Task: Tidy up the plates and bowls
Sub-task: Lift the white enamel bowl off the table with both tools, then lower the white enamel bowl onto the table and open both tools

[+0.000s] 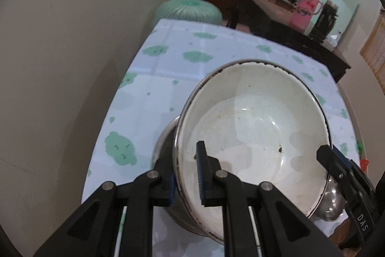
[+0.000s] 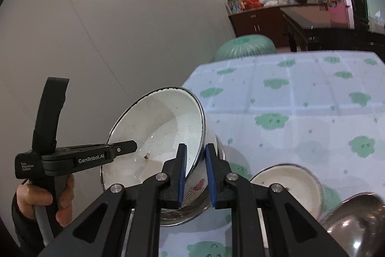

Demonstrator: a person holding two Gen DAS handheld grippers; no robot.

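Pale cloth with green clouds covers the bench [image 2: 300, 98], set against a plain wall. Near its front edge a white bowl [image 1: 252, 127] sits tilted in a steel bowl [image 2: 190, 208]. Left gripper [image 1: 185, 175] has its fingers clamped on the white bowl's near rim; right gripper [image 2: 196, 175] clamps the opposite rim. Just beside lie a small white bowl [image 2: 288, 187] and another steel bowl [image 2: 358, 220].
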